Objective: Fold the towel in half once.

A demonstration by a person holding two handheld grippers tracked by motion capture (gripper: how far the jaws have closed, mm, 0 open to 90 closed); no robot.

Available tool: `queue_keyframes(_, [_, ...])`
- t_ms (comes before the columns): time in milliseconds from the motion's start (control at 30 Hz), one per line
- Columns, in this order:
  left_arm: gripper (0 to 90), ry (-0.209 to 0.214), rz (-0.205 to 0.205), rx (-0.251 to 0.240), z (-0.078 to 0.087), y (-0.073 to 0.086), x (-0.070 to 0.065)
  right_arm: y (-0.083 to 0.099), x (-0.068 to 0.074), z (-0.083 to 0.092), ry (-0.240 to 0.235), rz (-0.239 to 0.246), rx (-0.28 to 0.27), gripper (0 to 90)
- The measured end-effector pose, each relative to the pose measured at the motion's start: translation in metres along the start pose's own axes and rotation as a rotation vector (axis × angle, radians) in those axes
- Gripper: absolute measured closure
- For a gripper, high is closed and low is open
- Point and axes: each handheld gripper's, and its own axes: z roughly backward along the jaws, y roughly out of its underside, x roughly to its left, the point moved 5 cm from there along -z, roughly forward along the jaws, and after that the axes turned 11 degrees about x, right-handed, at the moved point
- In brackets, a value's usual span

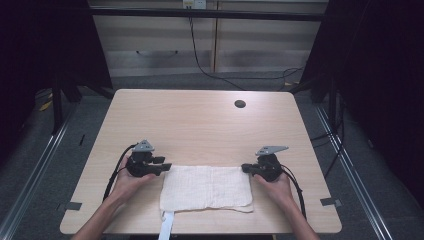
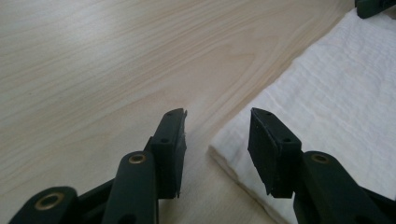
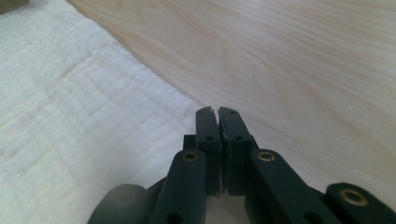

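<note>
1. Right now the white cloth [image 1: 206, 188] is lying flat near the front edge of the table [image 1: 200, 115], roughly midway between its front corners, with a white strip [image 1: 167, 226] trailing from its front left corner over the table's edge.
2. The left gripper [image 1: 165, 165] is sitting at the cloth's far left corner; in the left gripper view its jaws are standing apart, nothing pinched, with the folded cloth corner [image 2: 224, 151] lying below the gap between them.
3. The right gripper [image 1: 246, 168] is resting at the far right corner, and in the right gripper view its jaws are pressed together just over the cloth's edge [image 3: 154, 93]; whether a thin layer of fabric is caught between the pads, I cannot tell.
4. To do this well, the left jaws probably need lowering so one pad slides under the corner before closing.
5. Both corners should be gripped equally deep, otherwise the cloth is likely going to skew when lifted.
6. Keeping both hands level and moving together should be helping the fold land square.
</note>
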Motion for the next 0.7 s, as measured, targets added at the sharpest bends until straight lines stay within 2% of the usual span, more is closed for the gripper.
queue_keyframes(67, [57.8, 0.014, -0.025, 0.025, -0.003, -0.003, 0.0, -0.001, 0.0, 0.0, -0.003, -0.006, 0.005, 87.6])
queue_keyframes(133, [61.8, 0.024, -0.034, 0.02, -0.005, -0.003, 0.0, -0.004, -0.002, -0.002, -0.002, 0.001, 0.018, 87.6])
queue_keyframes(167, [63.5, 0.023, -0.038, 0.037, -0.007, -0.001, 0.0, -0.007, -0.002, -0.002, 0.007, 0.008, 0.03, 87.7])
queue_keyframes(200, [66.0, 0.027, -0.064, 0.037, -0.009, 0.002, -0.002, -0.01, -0.003, -0.004, 0.009, 0.01, 0.033, 87.7])
queue_keyframes(267, [70.8, 0.027, -0.082, 0.046, -0.007, 0.004, -0.005, -0.013, -0.004, -0.007, 0.002, 0.012, 0.026, 87.7])
queue_keyframes(367, [77.1, 0.013, -0.087, 0.04, -0.007, 0.006, -0.007, -0.013, -0.006, -0.008, -0.015, -0.008, 0.008, 87.8])
queue_keyframes(467, [83.4, 0.013, -0.096, 0.04, -0.007, 0.007, -0.009, -0.013, -0.005, -0.008, -0.004, -0.006, 0.011, 87.8])
queue_keyframes(567, [85.0, 0.007, -0.096, 0.041, -0.007, 0.007, -0.009, -0.014, -0.005, -0.007, -0.003, -0.012, 0.006, 88.0])
queue_keyframes(700, [85.4, -0.008, -0.078, 0.037, -0.007, 0.004, -0.001, -0.019, -0.004, -0.001, -0.005, -0.006, -0.043, 88.1])
